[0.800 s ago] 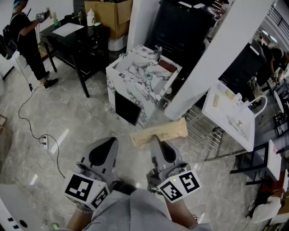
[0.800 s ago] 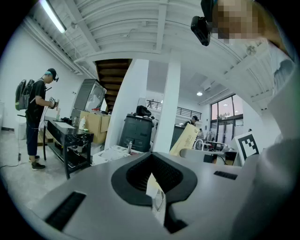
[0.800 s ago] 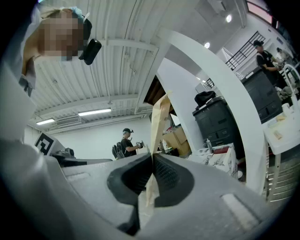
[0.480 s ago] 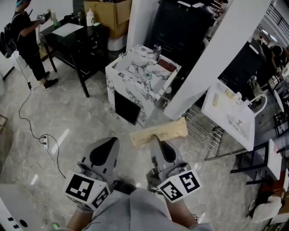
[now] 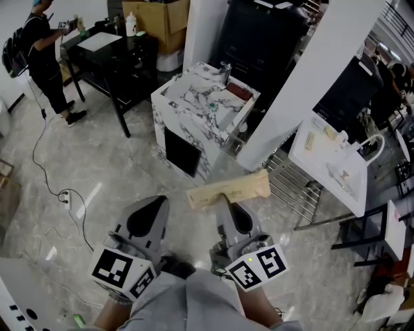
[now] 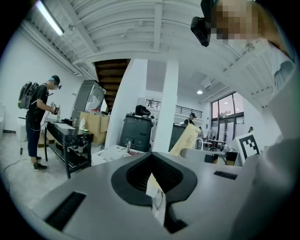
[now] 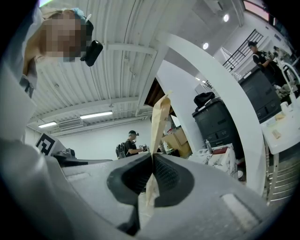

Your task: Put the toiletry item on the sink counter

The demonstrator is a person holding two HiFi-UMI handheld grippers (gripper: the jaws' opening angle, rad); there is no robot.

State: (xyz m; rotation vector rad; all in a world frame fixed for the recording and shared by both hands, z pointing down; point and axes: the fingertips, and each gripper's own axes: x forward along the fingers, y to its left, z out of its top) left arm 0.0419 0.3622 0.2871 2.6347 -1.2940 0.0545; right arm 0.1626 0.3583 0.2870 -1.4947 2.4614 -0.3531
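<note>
A flat tan paper packet (image 5: 228,189) lies crosswise above my right gripper (image 5: 223,200), which is shut on its lower edge. In the right gripper view the packet (image 7: 159,117) stands up edge-on out of the closed jaws (image 7: 152,159). My left gripper (image 5: 151,205) hangs beside it to the left, shut, and in its own view (image 6: 153,164) only a small pale slip shows at the seam. The white marble sink counter (image 5: 197,103) with its faucet (image 5: 226,74) stands on the floor ahead, well beyond both grippers.
A white pillar (image 5: 297,90) rises right of the counter, with a wire rack (image 5: 291,191) and a white cart (image 5: 330,165) beyond it. A black table (image 5: 110,55), a person (image 5: 42,58) and a cardboard box (image 5: 155,19) stand at the back left. A cable and power strip (image 5: 63,199) lie on the floor.
Both grippers and the packet hold as they were. The person at the black table has shifted slightly.
</note>
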